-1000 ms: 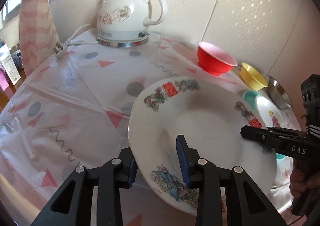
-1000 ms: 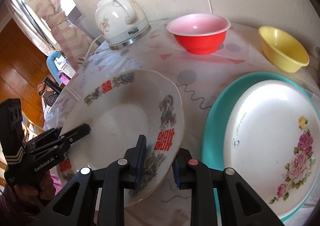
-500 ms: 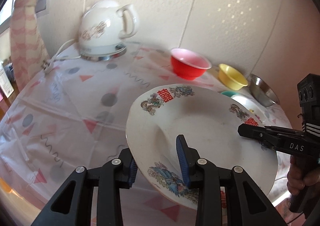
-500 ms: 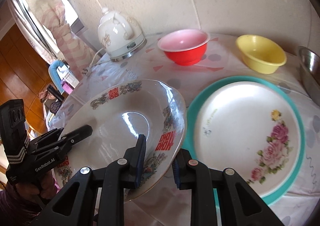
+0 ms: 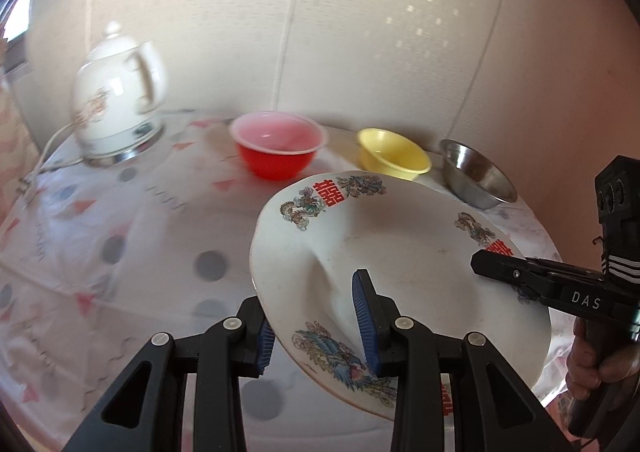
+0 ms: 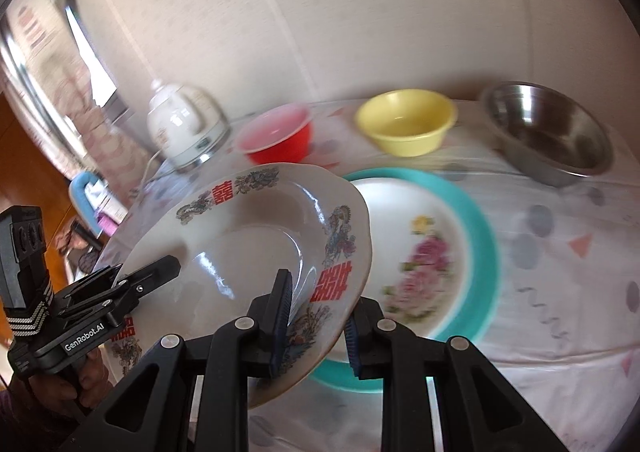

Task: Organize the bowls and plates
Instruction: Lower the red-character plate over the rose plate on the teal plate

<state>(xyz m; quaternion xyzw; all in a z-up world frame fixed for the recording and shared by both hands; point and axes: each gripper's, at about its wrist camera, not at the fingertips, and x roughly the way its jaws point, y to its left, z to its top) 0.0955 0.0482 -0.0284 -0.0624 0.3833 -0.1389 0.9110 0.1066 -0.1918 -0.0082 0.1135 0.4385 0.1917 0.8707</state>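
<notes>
Tablecloth (image 5: 120, 236) | both grippers' fingers (image 5: 366, 328) pitched downward, clamping patterned plate (image 6: 248, 248) rim

Patterned plate (image 6: 248, 248) lifted, carried over teal-rimmed plate (image 6: 476, 252).

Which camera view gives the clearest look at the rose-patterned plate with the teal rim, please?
The right wrist view: the rose-patterned plate lies mostly exposed beside the lifted dragon plate. The left wrist view hides it behind that plate.
</notes>
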